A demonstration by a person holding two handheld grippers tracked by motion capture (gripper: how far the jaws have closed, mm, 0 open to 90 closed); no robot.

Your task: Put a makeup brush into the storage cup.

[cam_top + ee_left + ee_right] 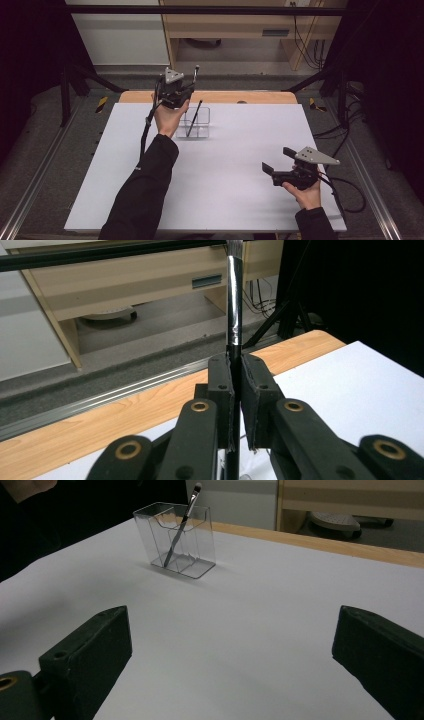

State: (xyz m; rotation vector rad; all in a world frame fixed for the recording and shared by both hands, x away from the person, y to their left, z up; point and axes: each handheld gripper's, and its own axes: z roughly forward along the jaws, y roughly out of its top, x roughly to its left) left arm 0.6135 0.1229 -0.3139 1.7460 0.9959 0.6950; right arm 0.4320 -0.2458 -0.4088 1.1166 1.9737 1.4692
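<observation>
My left gripper [189,88] hangs above the table's far side, just left of a clear plastic holder [194,124]. Its jaws are shut on a black-handled brush [234,315] with a silver ferrule; the brush [196,73] rises upright past the fingertips. In the left gripper view the left gripper [237,367] pinches the handle between its pads. A second brush [194,117] leans inside the holder. My right gripper [278,159] rests low near the table's front right, open with nothing between its jaws. The right gripper [232,625] faces the holder [175,540] and the leaning brush [182,524].
A white board [235,190] covers the wooden table [260,97]. Beyond the far edge stand a wooden desk [240,25] and loose cables [310,50]. Black frame legs [67,85] flank the table on both sides.
</observation>
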